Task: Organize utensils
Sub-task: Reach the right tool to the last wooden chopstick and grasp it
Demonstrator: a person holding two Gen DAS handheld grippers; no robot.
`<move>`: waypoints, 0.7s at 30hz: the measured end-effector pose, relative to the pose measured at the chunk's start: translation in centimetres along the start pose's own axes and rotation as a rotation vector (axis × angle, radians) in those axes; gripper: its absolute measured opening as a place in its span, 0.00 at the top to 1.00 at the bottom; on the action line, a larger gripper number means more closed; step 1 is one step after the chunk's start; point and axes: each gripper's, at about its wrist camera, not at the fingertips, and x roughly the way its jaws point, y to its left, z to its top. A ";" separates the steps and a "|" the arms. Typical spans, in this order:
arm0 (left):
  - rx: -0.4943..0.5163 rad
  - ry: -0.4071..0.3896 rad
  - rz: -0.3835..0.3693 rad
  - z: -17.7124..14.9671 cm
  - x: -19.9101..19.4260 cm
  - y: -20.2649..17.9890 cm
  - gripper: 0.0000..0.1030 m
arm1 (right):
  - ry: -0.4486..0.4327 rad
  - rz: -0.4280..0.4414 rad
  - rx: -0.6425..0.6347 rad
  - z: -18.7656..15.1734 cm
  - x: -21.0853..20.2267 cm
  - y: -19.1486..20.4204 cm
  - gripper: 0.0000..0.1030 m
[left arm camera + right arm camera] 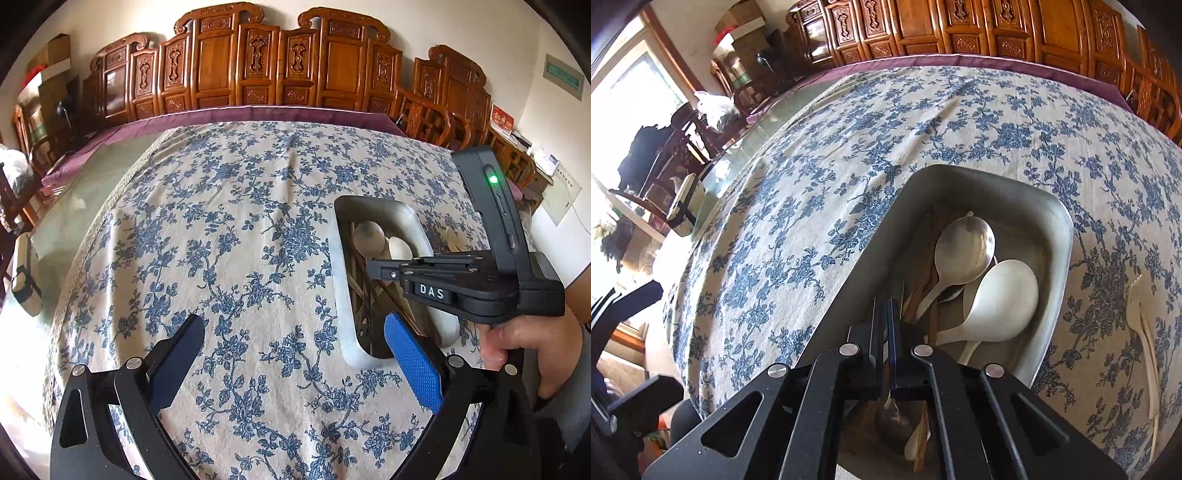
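Left tool [293, 354] gapes wide over floral cloth [236, 229]; right tool [888, 314] pinched closed above smooth metal tray [1065, 236].

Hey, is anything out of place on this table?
Yes. A pale fork lies loose on the tablecloth, to the right of the metal tray that holds the spoons and the other utensils.

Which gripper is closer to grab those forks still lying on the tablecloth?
Probably the right gripper. It hangs shut over the metal tray, and the pale forks lie just beyond the tray's right side. The left gripper hovers open over bare tablecloth, left of the tray.
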 end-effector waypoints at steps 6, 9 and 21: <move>0.007 -0.005 0.000 0.2 -0.2 -0.6 0.08 | -0.055 -0.013 -0.064 -1.2 -2.8 0.5 0.97; 0.010 -0.007 -0.001 0.4 -0.3 -1.1 0.08 | -0.085 -0.020 -0.073 -2.2 -4.8 0.0 0.97; 0.063 -0.019 -0.039 1.2 0.4 -6.6 0.08 | -0.173 -0.148 -0.035 -7.2 -12.7 -7.3 0.68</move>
